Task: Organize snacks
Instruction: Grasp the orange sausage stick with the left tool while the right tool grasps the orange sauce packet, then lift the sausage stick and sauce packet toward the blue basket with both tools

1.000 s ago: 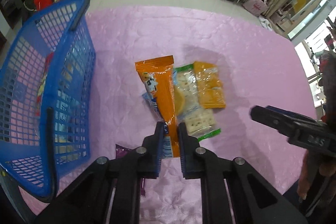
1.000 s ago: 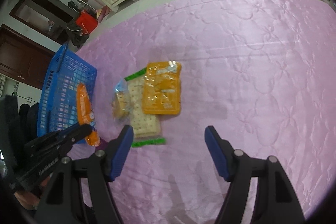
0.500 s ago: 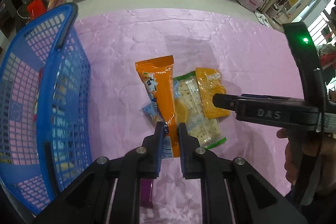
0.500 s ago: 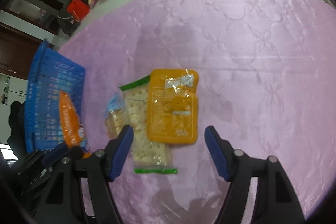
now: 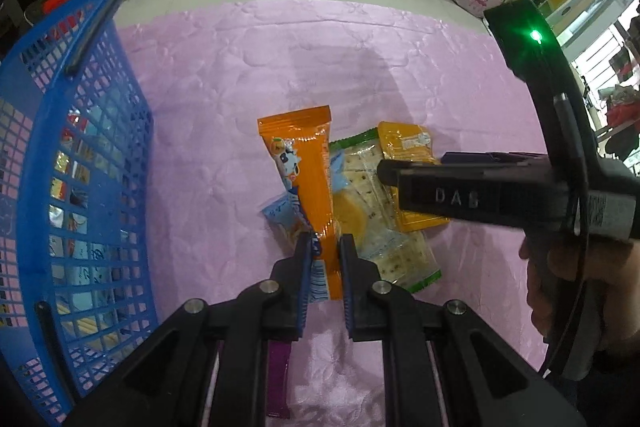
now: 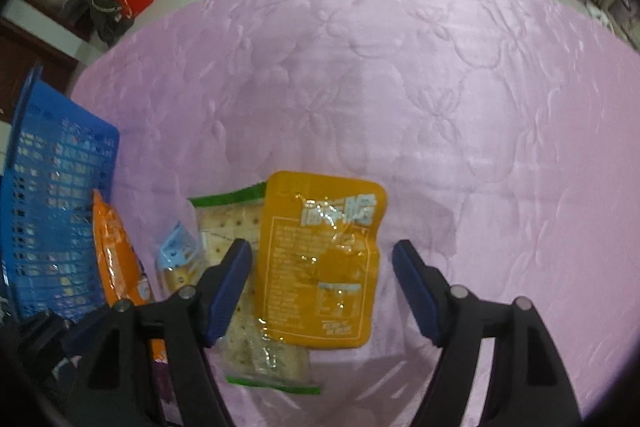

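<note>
Orange wrapper of a long snack stick (image 5: pixel 310 195) is clamped in my left gripper (image 5: pixel 325 259) mid-quilt beside the blue basket (image 5: pixel 72 187), while my right gripper (image 6: pixel 322 281), jaws apart, straddles the yellow pouch (image 6: pixel 320 259) and might snag the overlapped cracker pack (image 6: pixel 240 307).

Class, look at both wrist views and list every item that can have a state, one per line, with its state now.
left gripper: shut on the orange snack stick.
right gripper: open, above the yellow pouch, not touching it.
orange snack stick: sealed, clamped at its near end.
yellow pouch: sealed, lying flat, overlapping the cracker pack.
cracker pack: sealed, lying flat.
blue basket: partly filled with snacks.
</note>
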`<control>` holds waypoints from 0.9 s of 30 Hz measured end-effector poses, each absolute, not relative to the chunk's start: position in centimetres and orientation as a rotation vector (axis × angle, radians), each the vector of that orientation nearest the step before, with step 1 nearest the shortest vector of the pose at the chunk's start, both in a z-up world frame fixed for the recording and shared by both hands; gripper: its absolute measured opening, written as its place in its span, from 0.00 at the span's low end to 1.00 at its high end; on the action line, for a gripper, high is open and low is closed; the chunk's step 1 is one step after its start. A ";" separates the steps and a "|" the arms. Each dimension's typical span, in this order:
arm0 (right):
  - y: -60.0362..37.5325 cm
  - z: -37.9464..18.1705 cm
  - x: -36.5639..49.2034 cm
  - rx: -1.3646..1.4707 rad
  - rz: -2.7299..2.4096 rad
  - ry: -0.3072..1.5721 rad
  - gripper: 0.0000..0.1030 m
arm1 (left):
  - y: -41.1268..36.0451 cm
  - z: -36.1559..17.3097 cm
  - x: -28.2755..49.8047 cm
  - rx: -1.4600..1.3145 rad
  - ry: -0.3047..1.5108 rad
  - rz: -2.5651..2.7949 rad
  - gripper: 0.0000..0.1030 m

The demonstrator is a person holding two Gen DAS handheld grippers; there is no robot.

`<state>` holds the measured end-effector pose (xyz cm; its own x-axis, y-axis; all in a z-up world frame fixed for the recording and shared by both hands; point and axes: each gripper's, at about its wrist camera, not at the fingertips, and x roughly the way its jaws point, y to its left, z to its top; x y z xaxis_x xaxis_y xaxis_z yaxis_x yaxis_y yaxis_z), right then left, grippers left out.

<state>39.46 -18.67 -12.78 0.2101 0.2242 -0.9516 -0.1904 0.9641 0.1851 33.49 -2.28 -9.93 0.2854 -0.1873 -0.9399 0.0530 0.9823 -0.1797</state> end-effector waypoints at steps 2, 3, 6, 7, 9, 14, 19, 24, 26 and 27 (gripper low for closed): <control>-18.5 -12.8 39.3 0.022 0.279 1.322 0.69 | -2.2 -10.2 33.3 -0.125 1.276 -0.162 0.12; -18.9 -12.8 39.5 0.035 0.270 1.326 0.62 | -2.2 -10.3 33.4 -0.123 1.280 -0.160 0.12; -20.0 -12.9 39.6 0.023 0.269 1.328 0.38 | -2.5 -10.8 33.4 -0.122 1.290 -0.157 0.12; -20.3 -12.9 39.6 0.037 0.281 1.327 0.37 | -2.6 -10.9 33.4 -0.124 1.292 -0.158 0.12; -21.0 -13.1 39.5 0.080 0.291 1.327 0.34 | -2.9 -11.1 33.3 -0.121 1.293 -0.156 0.12; -22.4 -12.3 38.1 0.090 0.314 1.309 0.13 | -3.0 -9.6 32.3 -0.110 1.268 -0.177 0.12; -23.6 -11.4 35.9 0.135 0.323 1.302 0.13 | -2.9 -7.4 30.6 -0.114 1.236 -0.180 0.12; -24.4 -7.9 33.2 0.151 0.329 1.252 0.13 | -2.7 -3.7 28.2 -0.114 1.176 -0.181 0.12; -24.4 -5.8 31.8 0.153 0.344 1.218 0.13 | -2.5 -2.4 27.1 -0.114 1.150 -0.182 0.12; -24.9 -5.2 31.0 0.151 0.350 1.202 0.13 | -2.4 -1.3 26.3 -0.108 1.132 -0.183 0.12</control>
